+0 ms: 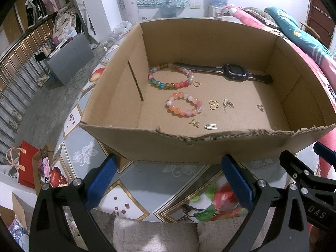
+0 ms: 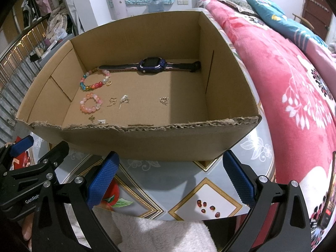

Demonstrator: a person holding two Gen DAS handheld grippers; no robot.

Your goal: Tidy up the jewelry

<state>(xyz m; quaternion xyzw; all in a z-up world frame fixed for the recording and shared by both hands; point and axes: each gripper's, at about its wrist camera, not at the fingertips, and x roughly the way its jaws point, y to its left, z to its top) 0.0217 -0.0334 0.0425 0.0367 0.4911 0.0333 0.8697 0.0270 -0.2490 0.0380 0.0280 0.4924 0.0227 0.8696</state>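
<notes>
Both grippers held low in front of the box, over the patterned bench [image 1: 147, 180]. Left gripper [image 1: 168, 180] jaws spread wide, holding nothing; right gripper [image 2: 171, 178] the same, wide and empty.

Risks as we judge them, left to right:
- The near wall of the cardboard box [image 1: 210, 149] is torn and ragged along its top; a gripper reaching over could catch it and drag the whole box across the bench
- The pink-and-orange bead bracelet [image 1: 184, 104] is round and smooth; we expect it to roll or slip out of a loose pinch
- The small charms lie flat on the cardboard; wide pads may miss them or push them along the floor
- The watch [image 1: 234, 72] lies close along the far wall, so there is little room for a finger behind it

Box contents, left to right: a multicoloured bead bracelet [image 1: 171, 76] at far left with a small gold ring [image 1: 197, 83] just beside it; the pink-and-orange bracelet nearer us; a gold butterfly charm [image 1: 214, 104], a silver clasp piece [image 1: 227, 104], another gold charm [image 1: 194, 123] and a small silver plate [image 1: 211, 126] close to the near wall; a silver cluster [image 1: 260, 107] apart at right. All the jewelry sits loose on the box floor; we see no dividers
</notes>
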